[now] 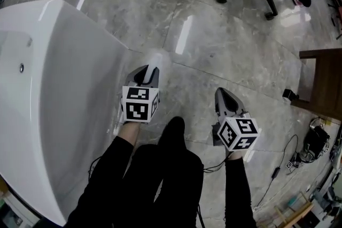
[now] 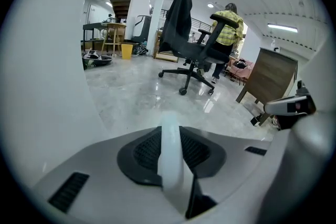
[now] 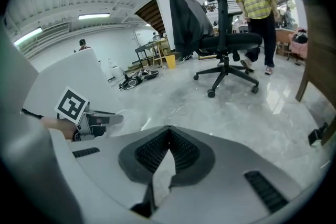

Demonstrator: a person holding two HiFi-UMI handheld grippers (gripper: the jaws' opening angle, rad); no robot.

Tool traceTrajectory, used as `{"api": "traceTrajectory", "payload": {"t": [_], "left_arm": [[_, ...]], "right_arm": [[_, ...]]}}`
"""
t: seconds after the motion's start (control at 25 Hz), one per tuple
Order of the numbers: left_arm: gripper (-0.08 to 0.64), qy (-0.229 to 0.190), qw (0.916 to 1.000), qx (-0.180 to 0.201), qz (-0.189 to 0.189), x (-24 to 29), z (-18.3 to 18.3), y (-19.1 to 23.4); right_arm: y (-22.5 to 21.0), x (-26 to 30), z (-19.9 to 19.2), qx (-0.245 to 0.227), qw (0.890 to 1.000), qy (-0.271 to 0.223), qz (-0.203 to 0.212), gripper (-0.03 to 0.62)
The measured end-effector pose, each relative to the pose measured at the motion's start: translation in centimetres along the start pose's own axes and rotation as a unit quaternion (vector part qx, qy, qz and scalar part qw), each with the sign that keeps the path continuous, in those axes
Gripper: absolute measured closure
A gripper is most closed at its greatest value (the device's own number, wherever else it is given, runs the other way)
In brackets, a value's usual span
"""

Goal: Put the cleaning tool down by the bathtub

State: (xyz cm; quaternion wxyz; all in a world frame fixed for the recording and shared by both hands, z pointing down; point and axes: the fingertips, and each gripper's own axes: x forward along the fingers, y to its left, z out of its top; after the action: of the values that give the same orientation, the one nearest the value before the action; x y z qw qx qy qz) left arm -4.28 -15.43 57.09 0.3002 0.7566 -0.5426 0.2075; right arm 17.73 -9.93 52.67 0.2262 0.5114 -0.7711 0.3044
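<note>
White bathtub [image 1: 48,88], left hand-held gripper [image 1: 148,75] clamping one cleaning tool [image 2: 170,157], right hand-held gripper [image 1: 221,96] closed

The cleaning tool [image 1: 160,57] is a pale blur past the left hand-held gripper [image 1: 150,73].

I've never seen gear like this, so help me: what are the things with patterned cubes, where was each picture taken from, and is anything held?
No robot: a person in black sleeves holds a two-jaw tool in each hand. The head view looks down from their head; the other two come from a camera on each tool. The left tool grips a pale handle, beside the white bathtub. The right tool is shut and empty. Below is a glossy grey floor, with an office chair farther off.
</note>
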Motion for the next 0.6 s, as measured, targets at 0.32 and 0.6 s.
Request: {"api": "traceTrajectory", "payload": {"t": [0.32, 0.6], "left_arm": [[0.46, 0.004, 1.0, 0.004, 0.003, 3.8, -3.5, 1.7], [0.46, 0.004, 0.9999, 0.01, 0.0, 6.5, -5.5, 2.5]], "right_arm": [[-1.2, 4.6, -2.2, -0.006, 1.0, -0.004, 0.007, 0.591], [-2.2, 7.2, -3.3, -0.011, 1.0, -0.011, 0.007, 0.591]]}}
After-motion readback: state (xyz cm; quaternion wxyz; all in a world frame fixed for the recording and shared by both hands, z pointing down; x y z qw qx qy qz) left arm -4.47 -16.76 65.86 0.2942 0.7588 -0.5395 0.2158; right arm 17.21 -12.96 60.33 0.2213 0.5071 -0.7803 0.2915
